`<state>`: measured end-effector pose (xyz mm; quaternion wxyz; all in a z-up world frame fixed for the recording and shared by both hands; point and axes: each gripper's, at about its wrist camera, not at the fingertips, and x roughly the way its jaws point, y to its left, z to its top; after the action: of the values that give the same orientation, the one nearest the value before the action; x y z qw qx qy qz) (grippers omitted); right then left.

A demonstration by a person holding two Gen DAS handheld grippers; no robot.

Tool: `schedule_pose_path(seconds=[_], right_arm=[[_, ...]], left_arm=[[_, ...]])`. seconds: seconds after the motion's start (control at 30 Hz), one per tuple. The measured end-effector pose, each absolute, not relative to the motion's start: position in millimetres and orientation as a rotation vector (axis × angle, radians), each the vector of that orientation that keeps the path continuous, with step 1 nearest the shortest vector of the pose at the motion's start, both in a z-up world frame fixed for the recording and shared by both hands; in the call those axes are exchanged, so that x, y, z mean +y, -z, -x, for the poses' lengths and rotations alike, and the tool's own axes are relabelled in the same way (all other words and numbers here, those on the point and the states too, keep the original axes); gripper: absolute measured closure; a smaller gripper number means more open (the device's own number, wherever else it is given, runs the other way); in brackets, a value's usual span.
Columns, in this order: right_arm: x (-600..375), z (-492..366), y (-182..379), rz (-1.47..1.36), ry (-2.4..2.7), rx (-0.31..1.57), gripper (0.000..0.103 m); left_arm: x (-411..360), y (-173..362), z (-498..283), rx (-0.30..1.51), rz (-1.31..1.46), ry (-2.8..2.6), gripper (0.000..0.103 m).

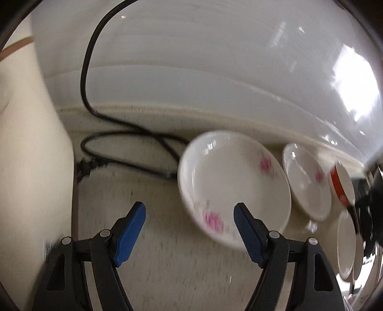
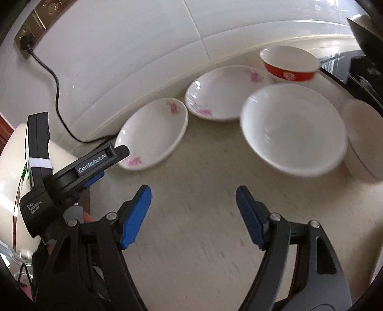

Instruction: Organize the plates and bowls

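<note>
Two white plates with pink flowers lie on the beige counter by the wall, the nearer plate point(image 1: 232, 186) point(image 2: 153, 136) and the farther plate point(image 1: 306, 181) point(image 2: 225, 95). Beyond them stands a red bowl point(image 1: 340, 189) point(image 2: 289, 64). A plain white bowl point(image 2: 294, 129) point(image 1: 347, 246) sits nearer, with another white dish point(image 2: 363, 143) to its right. My left gripper point(image 1: 190, 210) point(image 2: 111, 163) hovers open at the nearer plate's left edge, holding nothing. My right gripper point(image 2: 193, 190) is open over bare counter, short of the white bowl.
A cream appliance point(image 1: 26, 167) point(image 2: 9, 179) stands at the left. A black cable point(image 1: 134, 134) point(image 2: 57, 95) runs down from a brass wall socket point(image 2: 36, 21) and loops on the counter behind the plates. White tiled wall point(image 1: 215, 59) bounds the back; dark cookware point(image 2: 363, 36) sits far right.
</note>
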<state>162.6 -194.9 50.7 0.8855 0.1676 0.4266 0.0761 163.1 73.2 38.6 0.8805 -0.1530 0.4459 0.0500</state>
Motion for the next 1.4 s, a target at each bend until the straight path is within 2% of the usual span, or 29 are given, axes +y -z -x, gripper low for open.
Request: schedule_pose_path(seconds=[0.17,0.27,0.3,0.4,0.6,0.67,0.7,0.73,0.77,0.83,0.87,0.9,0.93,1.13,1.4], right_arm=[[-181.9,-191.3,-49.4,-0.327,-0.169,0.872,0.031],[-180.2,-212.0,-44.0,-0.342,-0.159,0.88,0.036],[-179.5,-217.8,-42.5,-0.342,-0.16,0.878,0.042],[-169.0,-236.1,-41.9,-0.312,-0.17,0.887,0.046],[-153.9,-251.6,-36.9,-0.258,-0.204,0.884,0.046],[-152.8,-258.4,-32.0,-0.278,-0.214,0.908,0.046],[-152.1,-262.2,-29.6,-0.284,-0.216,0.915,0.046],[-151.7,-266.2,-27.2,-0.289,-0.216,0.923,0.046],[-151.0,-267.8,-25.4,-0.293,-0.219,0.931,0.048],[-149.5,-272.0,-21.9,-0.286,-0.228,0.942,0.065],[-147.9,-270.2,-23.4,-0.266,-0.22,0.934,0.068],[-147.9,-269.2,-22.4,-0.25,-0.216,0.93,0.077],[-149.8,-266.4,-21.4,-0.24,-0.218,0.925,0.081],[-160.8,-228.0,-20.7,-0.189,-0.248,0.93,0.084],[-182.9,-184.7,-16.2,-0.194,-0.272,0.954,0.084]], left_arm=[[69.7,-35.2,-194.7,0.939,0.271,-0.123,0.026],[64.5,-35.3,-204.5,0.939,0.264,-0.137,0.021],[60.6,-35.3,-204.8,0.934,0.25,-0.148,0.02],[53.3,-32.3,-203.1,0.932,0.214,-0.192,0.02],[71.7,-33.9,-185.0,0.88,0.249,-0.273,0.021],[83.8,-26.2,-184.4,0.904,0.317,-0.264,0.034],[89.8,-20.4,-185.3,0.93,0.35,-0.257,0.045],[93.0,-14.2,-187.0,0.959,0.363,-0.247,0.051],[93.5,-14.1,-185.7,0.941,0.358,-0.24,0.053],[95.1,-12.9,-184.0,0.938,0.366,-0.206,0.066],[96.8,-13.3,-179.8,0.938,0.372,-0.196,0.068],[95.9,-13.6,-178.1,0.938,0.363,-0.194,0.07],[93.1,-13.4,-176.1,0.942,0.347,-0.192,0.07],[85.4,-16.5,-169.9,0.954,0.327,-0.157,0.068],[76.1,-9.5,-134.9,0.997,0.283,-0.064,0.064]])
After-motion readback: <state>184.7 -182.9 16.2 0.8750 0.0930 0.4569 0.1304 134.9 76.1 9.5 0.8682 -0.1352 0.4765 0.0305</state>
